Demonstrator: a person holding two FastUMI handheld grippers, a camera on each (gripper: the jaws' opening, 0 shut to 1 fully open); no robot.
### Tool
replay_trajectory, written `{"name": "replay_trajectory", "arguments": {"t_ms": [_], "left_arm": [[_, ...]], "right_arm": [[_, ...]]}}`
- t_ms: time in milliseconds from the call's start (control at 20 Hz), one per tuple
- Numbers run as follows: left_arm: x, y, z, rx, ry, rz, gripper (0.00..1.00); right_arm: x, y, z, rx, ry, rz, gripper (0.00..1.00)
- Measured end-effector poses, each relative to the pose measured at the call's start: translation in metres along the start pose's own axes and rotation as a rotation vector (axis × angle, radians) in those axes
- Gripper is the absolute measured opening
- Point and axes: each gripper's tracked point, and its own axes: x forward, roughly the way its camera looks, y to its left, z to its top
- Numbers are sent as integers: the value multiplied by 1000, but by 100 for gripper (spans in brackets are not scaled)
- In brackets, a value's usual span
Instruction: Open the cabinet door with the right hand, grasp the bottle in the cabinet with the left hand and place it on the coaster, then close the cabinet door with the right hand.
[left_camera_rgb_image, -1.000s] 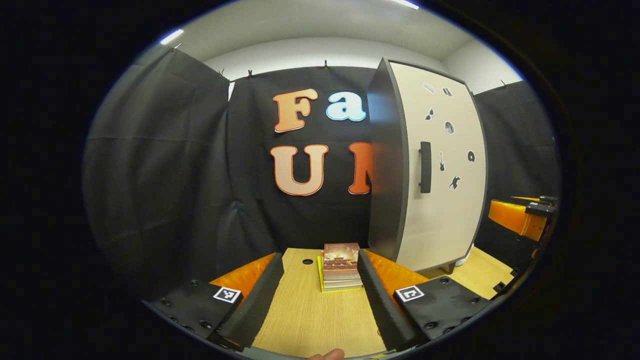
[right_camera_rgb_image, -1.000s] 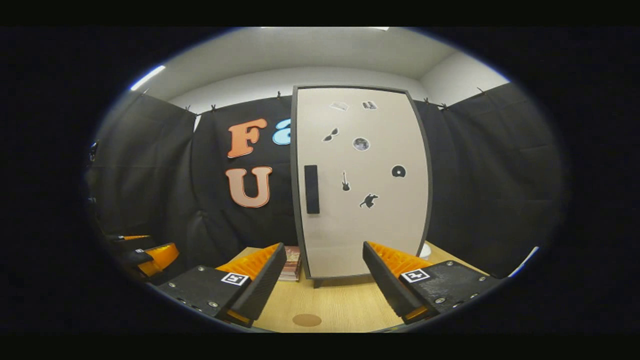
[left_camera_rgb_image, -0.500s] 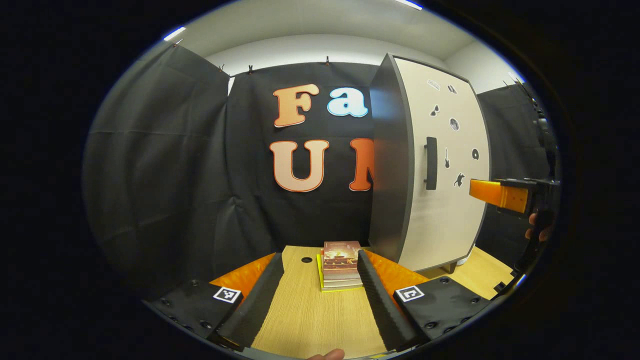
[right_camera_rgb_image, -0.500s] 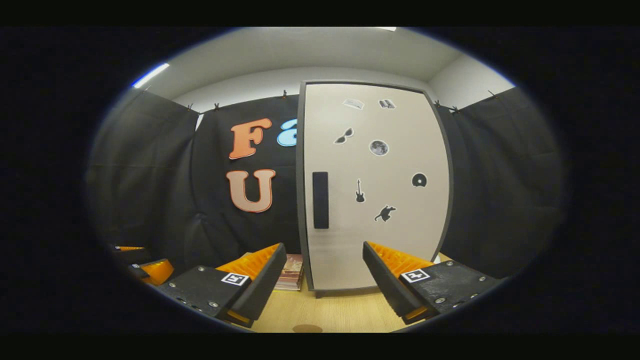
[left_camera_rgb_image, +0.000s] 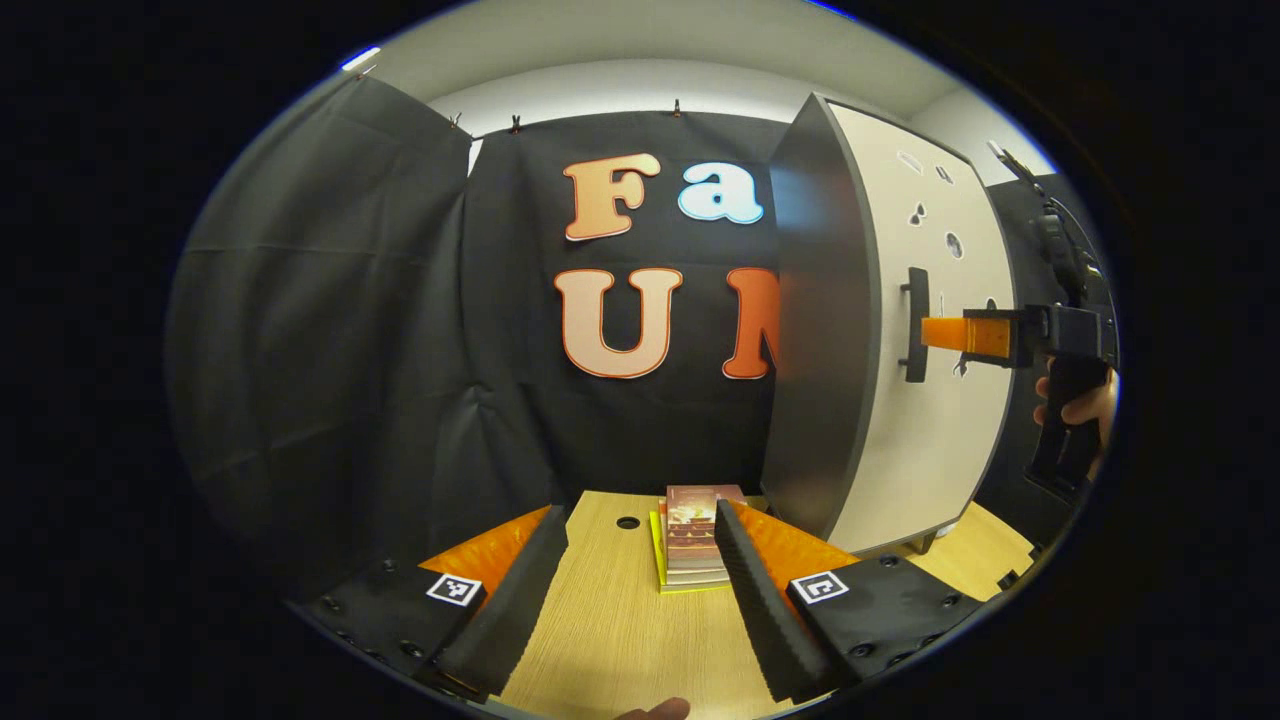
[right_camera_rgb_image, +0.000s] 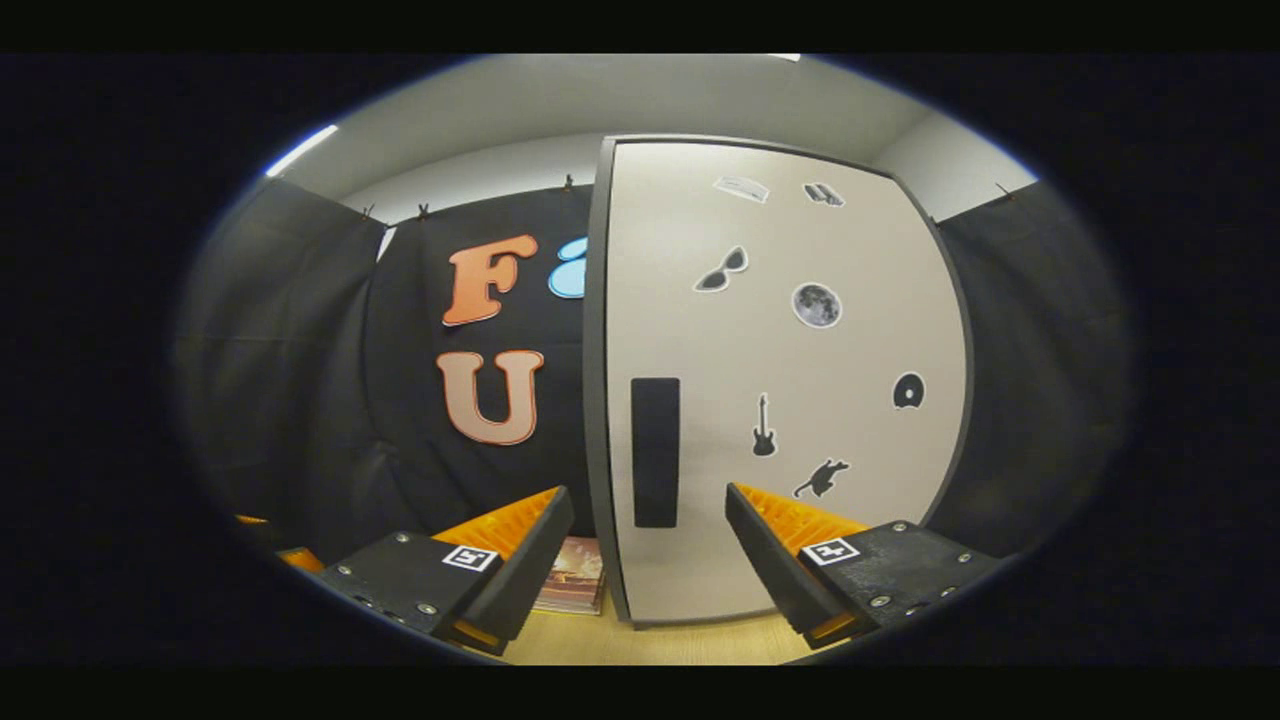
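In the left gripper view, the left hand-held gripper (left_camera_rgb_image: 630, 590) sits at 6 o'clock with its fingers spread wide over the pale wood-grain worktop (left_camera_rgb_image: 610, 640), pinching nothing. Between the fingers, toward 12 o'clock from them, lies a small stack of books with a reddish cover on a yellow one (left_camera_rgb_image: 693, 545), its right edge partly hidden by the right finger; a small dark round hole (left_camera_rgb_image: 628, 522) in the worktop is just left of the stack. At 3 o'clock stands the tall cabinet with dark grey sides and a cream door (left_camera_rgb_image: 940, 400), its door closed. The black vertical bar handle (left_camera_rgb_image: 913, 325) projects from the door, and the right hand-held gripper (left_camera_rgb_image: 935, 333), held by a hand (left_camera_rgb_image: 1085, 405), reaches its fingertips up to that handle.

In the right gripper view, the right hand-held gripper (right_camera_rgb_image: 650, 540) is spread apart, the handle (right_camera_rgb_image: 655, 452) standing between and just beyond its fingers; whether they touch it I cannot tell. Black stickers dot the door (right_camera_rgb_image: 780, 380). The bottle lies out of sight behind the closed door.
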Motion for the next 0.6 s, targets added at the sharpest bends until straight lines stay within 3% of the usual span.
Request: {"name": "replay_trajectory", "arguments": {"t_ms": [150, 200, 300, 500, 550, 600], "left_arm": [[17, 13, -5, -1, 14, 14, 96], [21, 17, -6, -2, 17, 21, 96], [30, 25, -11, -6, 32, 30, 96], [41, 34, -18, -12, 53, 37, 96], [42, 35, -18, -11, 53, 36, 96], [42, 36, -18, -9, 52, 34, 97]], "right_arm": [[29, -2, -1, 10, 8, -15, 95], [38, -4, -1, 5, 9, -26, 88], [49, -5, -2, 11, 12, -34, 90], [60, -6, -3, 39, 13, -45, 71], [61, -8, -4, 34, 16, -53, 57], [60, -8, -3, 35, 13, -55, 51]]}}
